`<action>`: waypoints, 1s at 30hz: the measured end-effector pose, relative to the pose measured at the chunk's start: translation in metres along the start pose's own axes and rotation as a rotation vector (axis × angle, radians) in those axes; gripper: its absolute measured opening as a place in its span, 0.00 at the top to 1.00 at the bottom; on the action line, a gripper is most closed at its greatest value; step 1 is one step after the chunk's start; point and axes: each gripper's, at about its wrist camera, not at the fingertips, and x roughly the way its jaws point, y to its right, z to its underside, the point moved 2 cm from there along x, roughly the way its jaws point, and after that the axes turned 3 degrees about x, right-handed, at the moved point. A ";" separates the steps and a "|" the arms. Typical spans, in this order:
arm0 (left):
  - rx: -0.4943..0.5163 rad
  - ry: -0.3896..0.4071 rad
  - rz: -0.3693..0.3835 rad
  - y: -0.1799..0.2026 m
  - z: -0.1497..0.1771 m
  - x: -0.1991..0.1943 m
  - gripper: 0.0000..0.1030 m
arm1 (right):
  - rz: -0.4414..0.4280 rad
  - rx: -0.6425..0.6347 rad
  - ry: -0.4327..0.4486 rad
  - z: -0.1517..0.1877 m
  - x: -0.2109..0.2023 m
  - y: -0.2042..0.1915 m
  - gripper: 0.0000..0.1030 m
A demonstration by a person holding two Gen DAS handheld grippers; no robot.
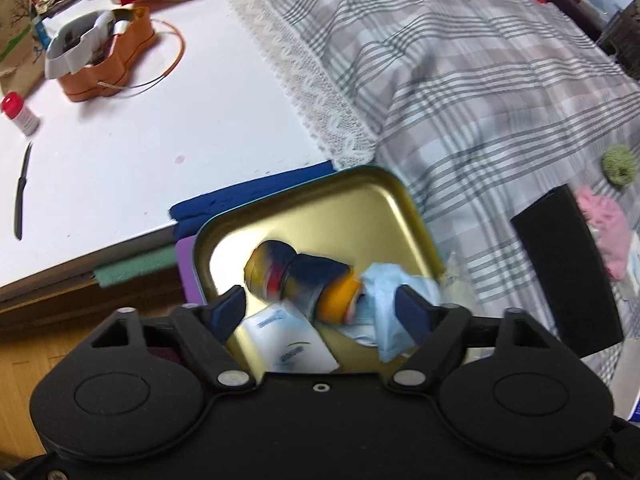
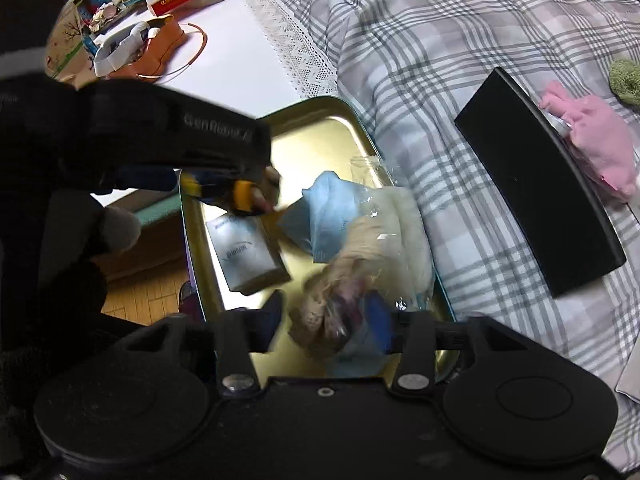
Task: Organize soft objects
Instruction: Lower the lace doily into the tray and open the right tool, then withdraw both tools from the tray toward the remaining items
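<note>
Left wrist view: the left gripper (image 1: 320, 308) is held over a gold tray (image 1: 360, 188), its jaws wide apart and clamped on nothing. Between and just beyond the fingers a blurred plush toy (image 1: 300, 276), dark blue with red and orange patches, lies in the tray, touching a crumpled blue cloth (image 1: 384, 304) at its orange end. A white packet (image 1: 288, 344) lies flat beneath the toy. The tray is smooth, glossy metal with rounded corners, resting partly on a plaid blanket (image 1: 460, 80) edged with lace. Out on the blanket, a pink plush (image 1: 604, 228) and a fuzzy green ball (image 1: 619, 162) are seen near a matte black box (image 1: 560, 268). A white table (image 1: 160, 120) holds an orange tin (image 1: 104, 56).

Right wrist view: the right gripper (image 2: 324, 320) is clamped on a clear bag (image 2: 360, 264) of beige, woolly stuff, held low over the tray's (image 2: 320, 112) near end; the crinkled film glints. The blue cloth (image 2: 320, 216) and the packet (image 2: 248, 252) lie in the tray, and the left gripper (image 2: 236, 196) reaches in from the left above the toy. The pink plush (image 2: 592, 144) and green ball (image 2: 624, 76) lie on the blanket (image 2: 420, 40), beside the box (image 2: 536, 176).

The task is judged partly done: several soft items are gathered in the tray, the bag is not yet released, and the pink plush and green ball are left.
</note>
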 end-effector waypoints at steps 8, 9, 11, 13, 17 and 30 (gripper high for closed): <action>0.037 -0.011 -0.037 0.011 0.012 0.005 0.22 | 0.083 -0.011 0.033 0.012 -0.009 0.012 0.40; 0.047 -0.005 -0.049 0.013 0.015 0.004 0.22 | 0.094 -0.006 0.037 0.015 -0.011 0.015 0.40; 0.067 0.005 -0.064 0.019 0.021 0.002 0.22 | 0.112 0.004 0.041 0.021 -0.014 0.023 0.40; 0.086 0.016 -0.070 0.025 0.027 0.000 0.22 | 0.130 0.016 0.042 0.028 -0.016 0.031 0.40; 0.130 0.037 -0.080 0.040 0.043 -0.005 0.22 | 0.174 0.041 0.047 0.042 -0.021 0.046 0.41; 0.239 0.044 -0.060 0.085 0.093 -0.023 0.22 | 0.240 0.131 0.085 0.090 -0.053 0.087 0.41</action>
